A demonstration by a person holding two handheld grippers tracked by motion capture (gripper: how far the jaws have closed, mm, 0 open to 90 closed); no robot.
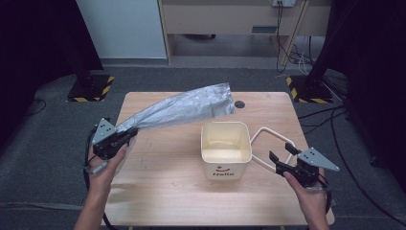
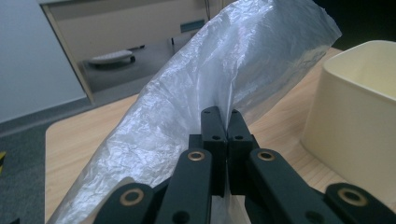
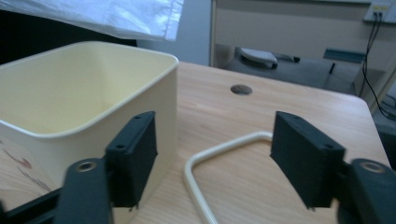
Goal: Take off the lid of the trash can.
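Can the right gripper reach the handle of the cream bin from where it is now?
Probably yes. The right gripper is open beside the handle, which lies folded down on the table, with nothing between them.

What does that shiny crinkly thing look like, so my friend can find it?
Look at the wooden table, then at its left side, where the left tool is shut on one end of a plastic bag. The bag stretches up and across toward the table's far edge. It is thin, silvery-clear and wrinkled, unlike the stiff cream bucket beside it.
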